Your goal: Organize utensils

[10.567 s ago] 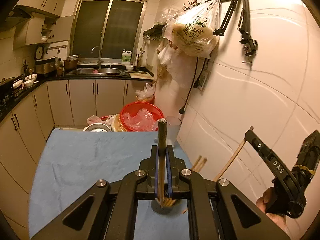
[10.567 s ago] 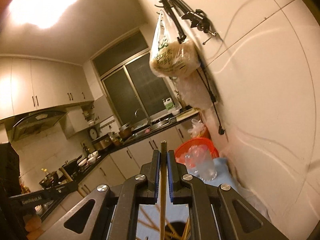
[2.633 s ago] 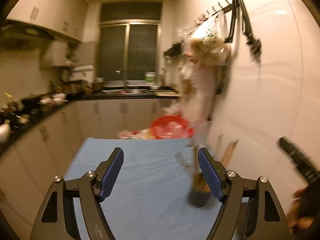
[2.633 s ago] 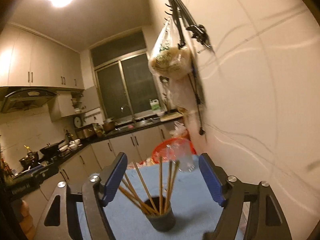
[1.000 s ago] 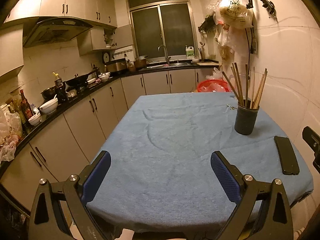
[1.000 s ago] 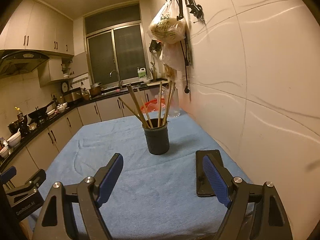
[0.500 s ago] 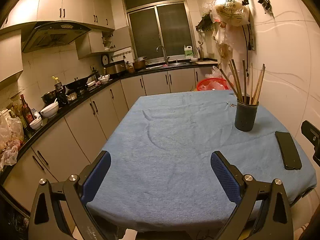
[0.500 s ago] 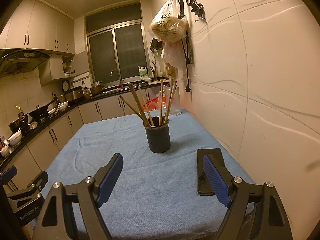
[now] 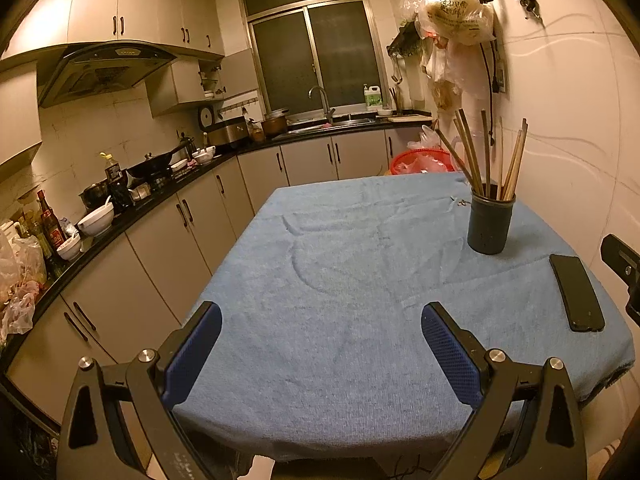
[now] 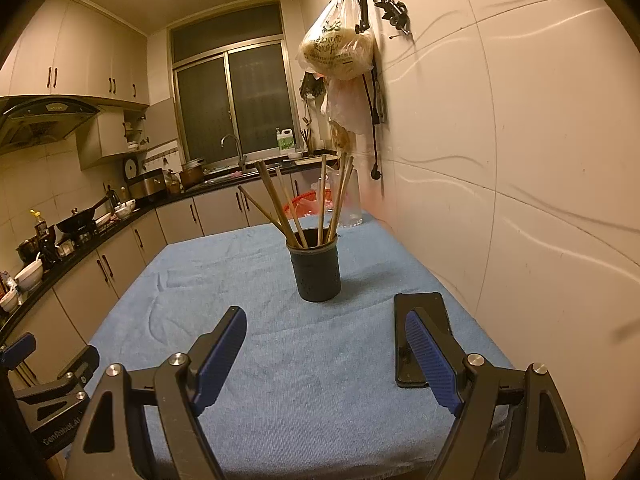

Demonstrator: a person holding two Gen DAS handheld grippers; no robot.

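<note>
A dark utensil holder stands upright on the blue cloth-covered table, near the wall. Several wooden chopsticks stand in it. It also shows in the right wrist view with the chopsticks. My left gripper is open and empty above the table's near edge. My right gripper is open and empty, in front of the holder and apart from it.
A black phone lies flat on the cloth by the wall, and in the right wrist view it sits partly behind my right finger. A clear cup and red basket stand beyond the table's far end. Kitchen counters run along the left.
Both grippers have drifted back slightly from the holder and stay open. The holder, chopsticks and phone have not moved.
</note>
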